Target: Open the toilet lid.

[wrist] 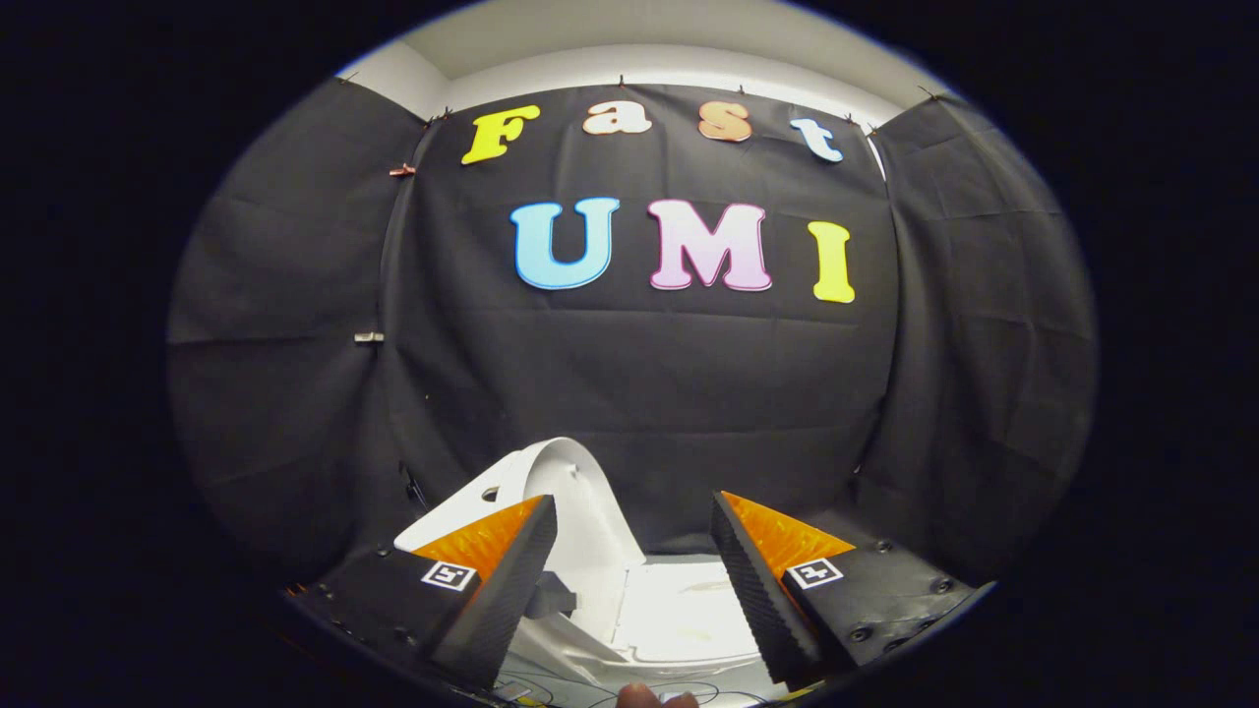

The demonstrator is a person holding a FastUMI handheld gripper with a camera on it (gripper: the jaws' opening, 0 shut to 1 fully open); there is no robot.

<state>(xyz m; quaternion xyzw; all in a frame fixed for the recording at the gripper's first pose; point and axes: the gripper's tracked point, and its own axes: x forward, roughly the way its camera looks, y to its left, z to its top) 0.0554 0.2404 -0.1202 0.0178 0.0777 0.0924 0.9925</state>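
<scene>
Black cloth hangs as the booth wall (629,393) all round you, creased, clipped to a pale ceiling strip above. On its left fold sit two small clips, one near the top seam (401,170) and one lower (369,337); too small to say more about them.

Low on the left, your left finger (502,590) rises with a square black-and-white marker (449,575) on its base; the pattern is a code, not readable writing. Its base is cut off below.

Just behind and beside that finger stands the toilet lid (566,492), white, raised upright on its hinge and seen nearly edge-on, so its face is hard to judge. A dark patch (551,595) sits on the white at its foot; you cannot tell what it is.

Between your fingers, just ahead, lies the toilet's white top surface (679,615), glary, with detail washed out. Part of it is hidden by both fingers.

Your gripper (634,580) is spread wide, nothing between the fingers, neither touching the lid.

Thin wires (590,688) and a fingertip (644,696) show at the very bottom, mostly cut off.

Right finger (752,590) carries a second marker (811,570), likewise unreadable.
</scene>
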